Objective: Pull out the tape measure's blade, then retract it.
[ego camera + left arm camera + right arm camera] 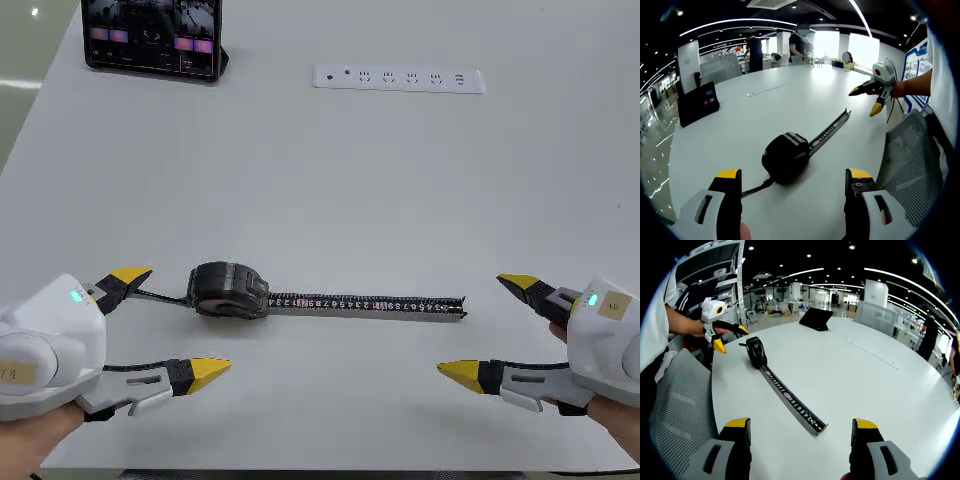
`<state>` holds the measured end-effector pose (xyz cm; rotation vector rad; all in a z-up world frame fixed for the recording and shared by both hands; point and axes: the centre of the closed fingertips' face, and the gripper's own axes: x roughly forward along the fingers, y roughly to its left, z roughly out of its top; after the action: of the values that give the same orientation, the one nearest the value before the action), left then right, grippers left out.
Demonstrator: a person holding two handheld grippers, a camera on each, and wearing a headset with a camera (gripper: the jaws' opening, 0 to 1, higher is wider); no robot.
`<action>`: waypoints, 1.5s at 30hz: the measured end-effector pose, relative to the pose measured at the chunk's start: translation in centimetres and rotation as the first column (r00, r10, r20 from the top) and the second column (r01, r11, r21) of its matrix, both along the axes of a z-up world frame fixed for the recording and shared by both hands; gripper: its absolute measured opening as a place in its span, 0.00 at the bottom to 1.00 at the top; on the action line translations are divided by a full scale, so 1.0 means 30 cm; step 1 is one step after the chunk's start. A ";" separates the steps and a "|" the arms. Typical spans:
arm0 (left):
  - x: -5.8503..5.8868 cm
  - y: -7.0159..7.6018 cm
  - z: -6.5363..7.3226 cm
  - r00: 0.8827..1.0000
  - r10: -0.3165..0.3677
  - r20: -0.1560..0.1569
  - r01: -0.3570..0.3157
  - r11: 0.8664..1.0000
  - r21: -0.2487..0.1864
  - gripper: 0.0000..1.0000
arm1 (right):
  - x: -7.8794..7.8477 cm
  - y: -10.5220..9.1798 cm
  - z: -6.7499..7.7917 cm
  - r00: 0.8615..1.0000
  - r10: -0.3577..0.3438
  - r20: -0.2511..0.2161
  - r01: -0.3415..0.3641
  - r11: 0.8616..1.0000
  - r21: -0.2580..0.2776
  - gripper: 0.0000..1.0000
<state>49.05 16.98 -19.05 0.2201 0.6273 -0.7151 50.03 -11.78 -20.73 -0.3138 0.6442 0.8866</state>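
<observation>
Near the worktop's (330, 180) front edge, at about 7 o'clock in the head view, my left gripper (189, 318) hangs with its jaws spread wide and nothing between them. At 5 o'clock my right gripper (470, 324) mirrors it, jaws equally wide apart and empty.

Between the two lies the tape measure (228, 290), a dark case resting on the white surface just beyond my left jaws' yellow tips. Its blade (370, 303) is drawn out and lies flat on the worktop, running from the case toward 3 o'clock. The hooked end stops short of my right gripper, clearly apart from it. A thin black strap (160, 296) trails from the case toward 9 o'clock, passing close by the farther left jaw tip; whether they touch I cannot tell.

In the left gripper view the case sits at 12 o'clock ahead of my jaws, the blade stretching away toward 1 o'clock. In the right gripper view the blade's end lies at 12 o'clock just ahead of the jaws, and the blade leads off toward 11 o'clock to the case.

Far across the worktop, a dark tablet (155, 35) stands at 11 o'clock and a white power strip (398, 78) lies at 12 o'clock. A grey mesh chair (907, 165) shows by the worktop's edge, and people (800, 45) stand in the room behind.
</observation>
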 end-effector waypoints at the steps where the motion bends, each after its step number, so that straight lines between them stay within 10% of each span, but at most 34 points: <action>1: -0.003 0.001 -0.001 1.000 0.004 -0.002 -0.004 1.000 -0.003 0.83 | -0.002 0.000 0.000 1.000 -0.002 0.000 0.002 1.000 0.002 0.82; 45: -0.101 0.008 -0.043 0.999 0.039 -0.028 -0.040 0.998 -0.039 0.88 | -0.077 -0.038 -0.042 0.997 -0.076 -0.013 0.076 0.997 0.017 0.96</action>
<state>46.01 17.23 -20.35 0.1613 0.6410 -0.6925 47.72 -12.93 -21.97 -0.2667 0.6549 0.8217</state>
